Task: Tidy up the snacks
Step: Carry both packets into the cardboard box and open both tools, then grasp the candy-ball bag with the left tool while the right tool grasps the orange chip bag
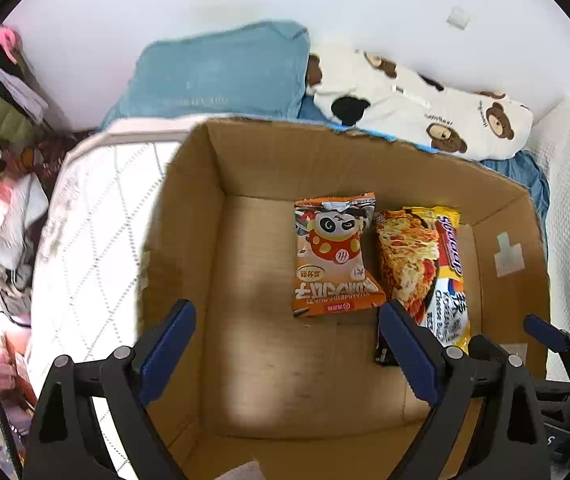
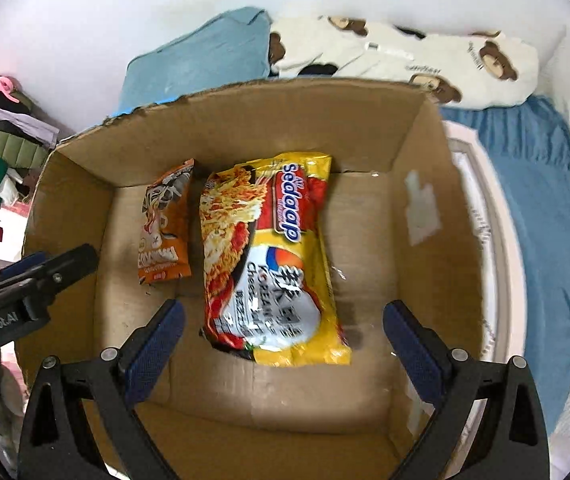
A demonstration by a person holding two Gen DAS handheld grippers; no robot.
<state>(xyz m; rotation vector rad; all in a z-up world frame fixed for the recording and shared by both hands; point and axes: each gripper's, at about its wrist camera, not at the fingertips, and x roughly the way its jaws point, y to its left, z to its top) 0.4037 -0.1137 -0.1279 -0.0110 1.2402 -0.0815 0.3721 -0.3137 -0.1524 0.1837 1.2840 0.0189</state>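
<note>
An open cardboard box [image 1: 195,216] [image 2: 245,120] holds two snack packets lying flat side by side on its floor. The orange packet [image 1: 337,254] [image 2: 165,232] has a panda printed on it. To its right lies the longer yellow noodle packet [image 1: 445,264] [image 2: 273,256]. My left gripper [image 1: 289,320] hovers open over bare box floor, with the orange packet just beyond its fingers. My right gripper [image 2: 285,320] is open above the noodle packet's near end, and its pads stand well apart from the packet's sides. Each view shows the other gripper's fingers [image 1: 545,332] [image 2: 81,256] at its edge.
The box sits on a bed with a white quilted mattress [image 1: 97,220] and a blue sheet [image 2: 533,184]. A blue pillow [image 1: 225,72] and a bear-print cloth [image 1: 445,112] lie behind it against the white wall. Piled clothes [image 1: 1,104] fill the far left.
</note>
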